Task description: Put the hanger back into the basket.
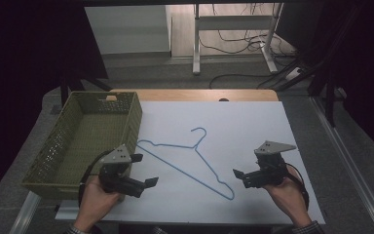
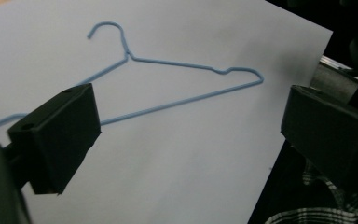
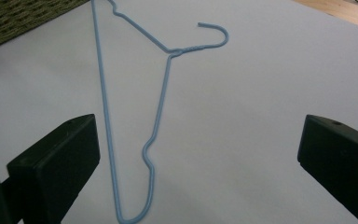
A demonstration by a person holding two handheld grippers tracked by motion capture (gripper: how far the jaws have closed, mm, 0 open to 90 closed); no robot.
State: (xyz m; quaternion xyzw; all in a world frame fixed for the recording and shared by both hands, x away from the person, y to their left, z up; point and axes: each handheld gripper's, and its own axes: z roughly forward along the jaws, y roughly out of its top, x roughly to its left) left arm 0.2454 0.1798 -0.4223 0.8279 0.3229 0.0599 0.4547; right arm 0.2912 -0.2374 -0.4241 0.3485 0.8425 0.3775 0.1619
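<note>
Thin blue wire hanger (image 1: 190,158) lay flat on white sheet (image 1: 253,126), olive mesh basket (image 1: 90,139) left of it, my left gripper (image 1: 143,170) and right gripper (image 1: 237,174) flanked it, jaws wide apart, both empty.

A thin blue wire hanger (image 1: 195,158) lies flat on the white sheet (image 1: 253,122), hook toward the far edge, just beside the green basket (image 1: 85,139)
</note>
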